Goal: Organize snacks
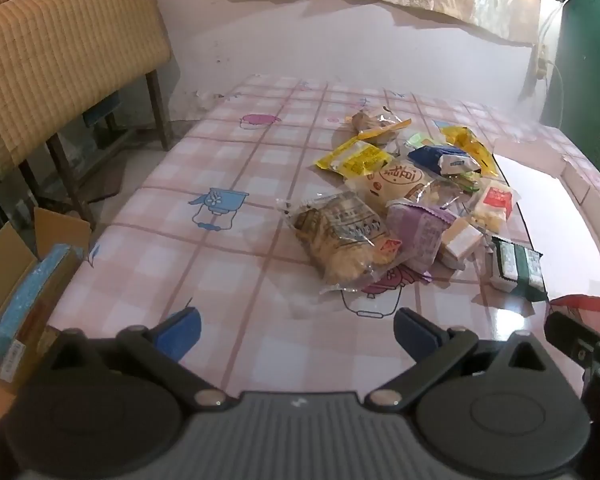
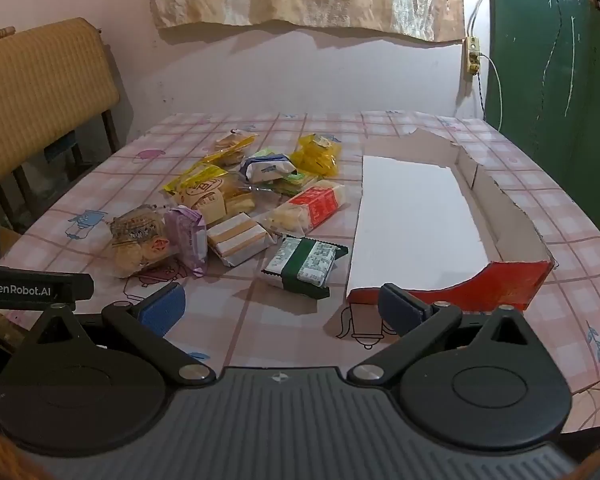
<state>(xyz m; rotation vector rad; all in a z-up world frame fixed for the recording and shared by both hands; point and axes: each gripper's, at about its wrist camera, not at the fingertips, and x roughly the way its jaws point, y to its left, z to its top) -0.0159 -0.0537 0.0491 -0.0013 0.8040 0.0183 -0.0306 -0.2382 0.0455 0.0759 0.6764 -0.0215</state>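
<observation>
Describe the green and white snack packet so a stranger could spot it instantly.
Find the white-floored cardboard tray on the pink checked tablecloth. Beside its near left corner lies the green and white snack packet, the pile's nearest piece and the only one with a dark green band.

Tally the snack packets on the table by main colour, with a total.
Yellow packets: 2
Clear packets: 3
Green packets: 2
Cream packets: 2
Purple packet: 1
Blue packet: 1
Total: 11 visible; the pile may hide more.
</observation>
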